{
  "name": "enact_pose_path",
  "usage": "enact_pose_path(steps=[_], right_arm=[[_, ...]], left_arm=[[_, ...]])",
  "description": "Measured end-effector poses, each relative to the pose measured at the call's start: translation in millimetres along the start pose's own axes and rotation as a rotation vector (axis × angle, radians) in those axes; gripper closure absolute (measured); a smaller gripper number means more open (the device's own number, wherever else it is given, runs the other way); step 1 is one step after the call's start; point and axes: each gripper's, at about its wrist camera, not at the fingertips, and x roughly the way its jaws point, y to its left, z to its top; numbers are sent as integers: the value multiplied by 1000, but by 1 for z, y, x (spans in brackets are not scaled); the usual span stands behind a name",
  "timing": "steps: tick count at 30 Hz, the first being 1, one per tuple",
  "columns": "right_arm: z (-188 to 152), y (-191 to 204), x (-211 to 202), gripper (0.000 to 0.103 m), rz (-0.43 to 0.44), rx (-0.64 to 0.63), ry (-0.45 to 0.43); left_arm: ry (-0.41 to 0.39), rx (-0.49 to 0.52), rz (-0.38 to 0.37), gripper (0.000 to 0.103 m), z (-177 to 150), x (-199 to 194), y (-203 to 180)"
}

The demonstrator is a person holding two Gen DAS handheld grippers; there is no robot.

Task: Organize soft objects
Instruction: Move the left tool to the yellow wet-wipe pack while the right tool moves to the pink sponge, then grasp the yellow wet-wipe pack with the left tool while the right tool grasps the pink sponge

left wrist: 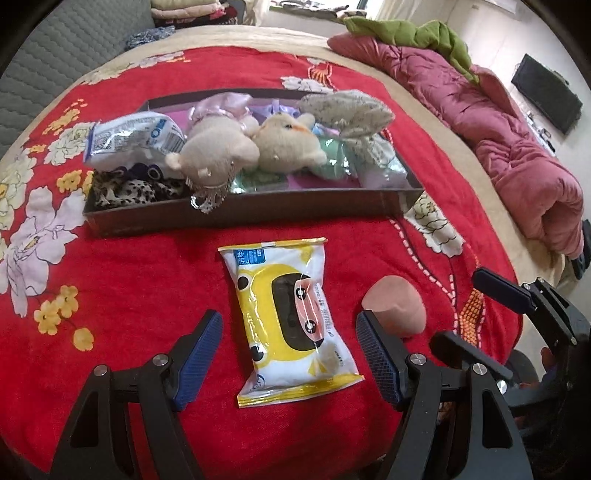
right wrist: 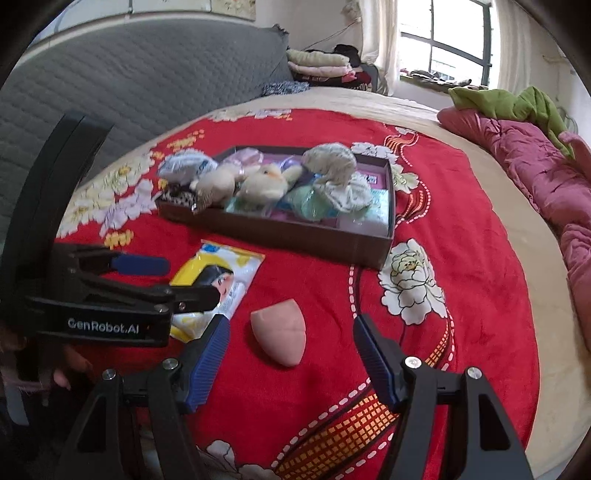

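Observation:
A yellow and white wet-wipes pack (left wrist: 291, 317) lies on the red floral blanket, between the fingers of my open left gripper (left wrist: 290, 330). A pink egg-shaped sponge (left wrist: 397, 306) lies just right of it, and in the right wrist view the sponge (right wrist: 279, 338) lies between the fingers of my open right gripper (right wrist: 290, 336). The brown box (left wrist: 258, 212) behind holds plush toys (left wrist: 251, 147), a blue-white packet (left wrist: 133, 138), leopard fabric and socks. The wipes pack (right wrist: 218, 280) is partly hidden by the left gripper (right wrist: 170, 277) in the right wrist view.
A crumpled pink quilt (left wrist: 517, 147) with a green garment (left wrist: 413, 35) lies along the right. A grey quilted headboard (right wrist: 129, 92) stands at the back left, with folded clothes (right wrist: 317, 64) beside it. The red blanket (right wrist: 461, 258) covers the bed.

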Motion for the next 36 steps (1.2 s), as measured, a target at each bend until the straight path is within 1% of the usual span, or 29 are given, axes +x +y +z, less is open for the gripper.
enact_pose_path(steps=[7, 11, 17, 18, 19, 21, 22, 23, 24, 25, 26, 28, 30, 32, 36], right_arm=[[-8, 11, 24, 34, -31, -84, 47], [-10, 15, 38, 34, -43, -107, 53], [-10, 19, 53, 35, -94, -156, 30], [-10, 19, 54, 36, -91, -156, 25], [-10, 19, 56, 37, -82, -155, 27], [-11, 20, 60, 50, -77, -160, 34], [-12, 21, 62, 54, -63, -163, 34], [-12, 21, 61, 61, -53, -164, 31], [-11, 21, 61, 64, -43, -166, 29], [-11, 23, 60, 64, -45, -175, 30], [-11, 23, 60, 64, -44, -179, 31], [-12, 21, 59, 65, -30, -166, 35], [-12, 17, 56, 65, -25, -149, 35], [-11, 13, 51, 65, -31, -134, 24], [-7, 3, 43, 65, -23, -80, 5]], left_arm=[[46, -1, 19, 27, 7, 18, -2], [75, 1, 58, 27, 10, 31, -5], [99, -15, 81, 27, 12, 45, -5], [98, -10, 85, 27, 12, 46, -5], [100, -3, 92, 27, 12, 47, -6], [105, 4, 99, 27, 11, 50, -6], [106, 4, 102, 27, 11, 52, -6], [109, 8, 106, 27, 11, 53, -7], [110, 13, 112, 27, 11, 54, -8], [112, 17, 115, 27, 11, 55, -10], [116, 29, 121, 28, 12, 57, -11], [117, 48, 126, 35, 13, 60, -16], [113, 51, 124, 42, 13, 61, -18], [105, 49, 120, 46, 14, 59, -19], [96, 28, 89, 48, 15, 53, -12]])
